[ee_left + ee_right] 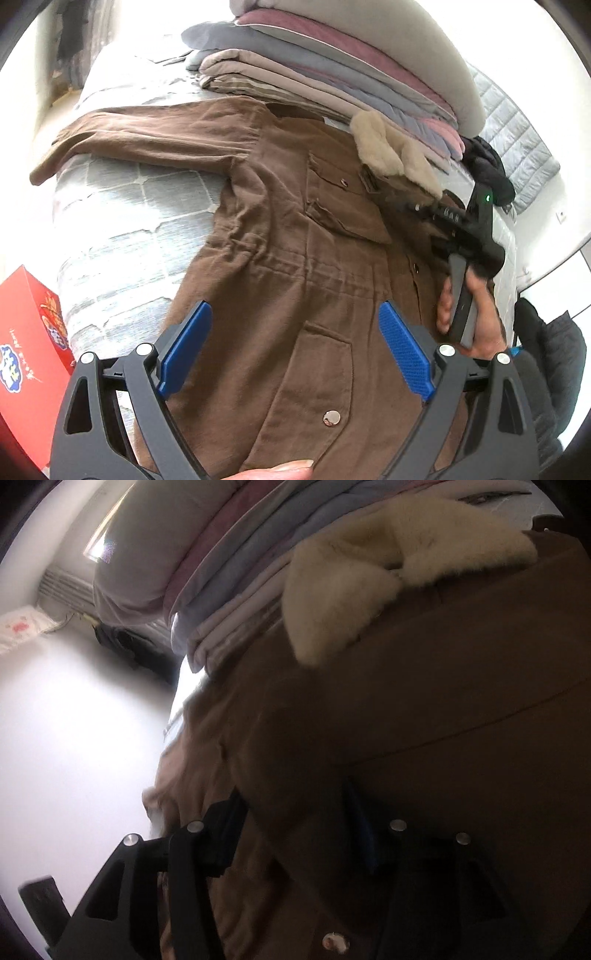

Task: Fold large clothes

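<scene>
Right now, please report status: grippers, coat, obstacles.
Left gripper open, over brown coat. Right gripper open, coat fabric between jaws. Folded bedding stack touches the collar.

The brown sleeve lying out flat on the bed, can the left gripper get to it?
Probably yes. The left gripper is open and empty above the brown coat, and the sleeve lies flat and uncovered on the grey quilt. Nothing sits between them; the right gripper is over by the fur collar.

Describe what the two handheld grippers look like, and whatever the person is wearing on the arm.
The left gripper has black skeletal finger arms with triangular cut-outs, silver round pivot pins and blue textured pads. The right gripper has the same black frame and silver pins, a grey handle and a small green light. A dark sleeve covers the wrist.
</scene>
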`<state>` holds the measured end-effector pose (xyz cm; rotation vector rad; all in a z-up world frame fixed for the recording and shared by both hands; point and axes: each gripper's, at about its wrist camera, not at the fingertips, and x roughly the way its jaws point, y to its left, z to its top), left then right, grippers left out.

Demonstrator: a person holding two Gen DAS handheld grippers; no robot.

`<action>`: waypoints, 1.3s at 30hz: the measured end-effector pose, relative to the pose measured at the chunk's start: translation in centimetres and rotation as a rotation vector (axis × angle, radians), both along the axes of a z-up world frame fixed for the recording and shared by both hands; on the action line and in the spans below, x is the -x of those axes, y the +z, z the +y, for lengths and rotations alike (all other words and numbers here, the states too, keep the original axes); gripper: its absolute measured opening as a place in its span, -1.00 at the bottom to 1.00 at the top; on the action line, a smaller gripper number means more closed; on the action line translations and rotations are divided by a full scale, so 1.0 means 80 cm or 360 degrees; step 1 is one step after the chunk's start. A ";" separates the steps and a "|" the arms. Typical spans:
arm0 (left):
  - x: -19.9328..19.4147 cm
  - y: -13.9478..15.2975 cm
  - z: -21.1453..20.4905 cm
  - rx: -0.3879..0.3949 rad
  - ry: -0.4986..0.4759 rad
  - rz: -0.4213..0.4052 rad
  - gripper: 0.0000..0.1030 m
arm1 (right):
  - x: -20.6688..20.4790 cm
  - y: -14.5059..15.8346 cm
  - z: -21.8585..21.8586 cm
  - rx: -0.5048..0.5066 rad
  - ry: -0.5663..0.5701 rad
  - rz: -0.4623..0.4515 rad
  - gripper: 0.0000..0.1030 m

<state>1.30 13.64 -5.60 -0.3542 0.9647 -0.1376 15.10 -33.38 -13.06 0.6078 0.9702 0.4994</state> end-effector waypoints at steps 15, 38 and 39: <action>-0.001 -0.002 -0.007 -0.0067 0.0002 -0.0002 0.71 | 0.038 -0.006 -0.063 0.0176 -0.0169 0.0122 0.79; -0.064 -0.148 0.421 0.1146 0.1090 0.0017 0.71 | 0.205 0.012 0.017 -0.0048 0.0136 0.0014 0.78; -0.069 -0.158 0.431 0.1168 0.1112 0.0033 0.71 | 0.202 0.008 0.020 -0.0037 0.0140 0.0023 0.78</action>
